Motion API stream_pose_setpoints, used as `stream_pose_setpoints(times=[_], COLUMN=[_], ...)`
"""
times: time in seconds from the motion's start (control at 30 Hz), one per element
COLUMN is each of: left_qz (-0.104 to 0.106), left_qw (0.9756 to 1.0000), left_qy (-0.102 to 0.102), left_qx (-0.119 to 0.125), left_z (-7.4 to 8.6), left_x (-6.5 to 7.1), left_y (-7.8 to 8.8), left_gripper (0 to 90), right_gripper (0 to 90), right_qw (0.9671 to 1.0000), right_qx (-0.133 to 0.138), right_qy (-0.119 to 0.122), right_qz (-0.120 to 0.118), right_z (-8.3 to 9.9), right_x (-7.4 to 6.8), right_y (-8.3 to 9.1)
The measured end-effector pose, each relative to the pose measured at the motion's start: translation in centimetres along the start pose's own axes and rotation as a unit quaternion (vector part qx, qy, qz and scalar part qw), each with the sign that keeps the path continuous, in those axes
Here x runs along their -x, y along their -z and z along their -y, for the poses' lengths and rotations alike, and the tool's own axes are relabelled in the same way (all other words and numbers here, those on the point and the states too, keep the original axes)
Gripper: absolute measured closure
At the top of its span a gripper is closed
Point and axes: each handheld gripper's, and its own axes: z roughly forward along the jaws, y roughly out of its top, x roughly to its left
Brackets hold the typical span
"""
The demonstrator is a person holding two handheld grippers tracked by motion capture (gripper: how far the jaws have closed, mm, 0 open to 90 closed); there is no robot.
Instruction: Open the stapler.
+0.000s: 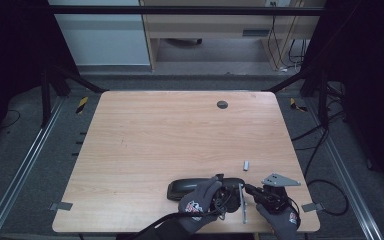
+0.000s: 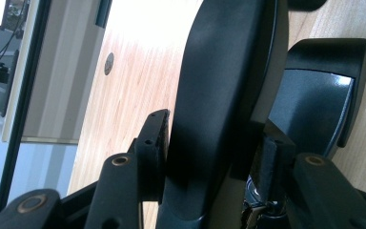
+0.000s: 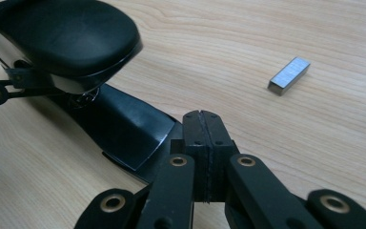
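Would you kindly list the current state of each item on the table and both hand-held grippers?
Stapler: opened, top arm lifted off its base, base flat on the table.
Staple block: lying loose on the wood, apart from the stapler.
Left hand-held gripper: shut on the stapler's top arm.
Right hand-held gripper: shut, empty, by the stapler's base.

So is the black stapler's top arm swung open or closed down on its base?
Open: the stapler's top arm is lifted clear of its base, held in the left claw.
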Motion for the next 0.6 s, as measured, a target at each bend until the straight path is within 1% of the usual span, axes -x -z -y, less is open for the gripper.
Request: stream_pose_setpoints(times=[0.07,0.17,0.2,0.27,0.33,0.4,0.47,0.5,0.53,0.57,0.6], left_qz=[0.0,0.0,-0.001,-0.001,-0.002,-0.003,-0.003,-0.003,-0.003,-0.003,-0.003], left_qw=[1.0,1.0,1.0,1.0,1.0,1.0,1.0,1.0,1.0,1.0,1.0], left_qy=[0.0,0.002,0.002,0.003,0.003,0.003,0.003,0.003,0.003,0.004,0.004], left_qx=[0.0,0.001,0.001,0.001,0.001,0.0,0.0,0.0,0.0,0.0,0.0], left_z=[0.0,0.0,0.0,0.0,0.0,0.0,0.0,0.0,0.0,0.0,0.0], left_x=[0.0,0.0,0.0,0.0,0.0,0.1,0.1,0.1,0.1,0.1,0.1], left_y=[0.0,0.0,0.0,0.0,0.0,0.0,0.0,0.0,0.0,0.0,0.0], left_gripper=[54.2,54.2,54.2,54.1,54.2,54.2,54.2,54.2,54.2,54.2,54.2], right_gripper=[90.0,90.0,90.0,90.0,90.0,90.0,90.0,90.0,90.0,90.0,90.0], right_qw=[0.9999,0.9999,0.9998,0.9997,0.9997,0.9996,0.9996,0.9996,0.9995,0.9995,0.9993], right_qx=[-0.002,-0.005,-0.008,-0.013,-0.012,-0.017,-0.016,-0.015,-0.018,-0.021,-0.024], right_qy=[-0.002,0.002,-0.002,-0.001,0.002,-0.002,0.003,0.001,0.002,0.004,0.001], right_qz=[-0.01,-0.016,-0.019,-0.02,-0.022,-0.022,-0.024,-0.025,-0.027,-0.024,-0.028], right_z=[0.0,0.0,0.0,0.1,0.1,0.2,0.2,0.2,0.2,0.2,0.2], right_x=[-0.3,-0.4,-0.5,-0.5,-0.4,-0.5,-0.5,-0.5,-0.6,-0.6,-0.7], right_y=[-0.3,-0.6,-0.7,-0.9,-1.0,-1.2,-1.2,-1.3,-1.3,-1.4,-1.4])
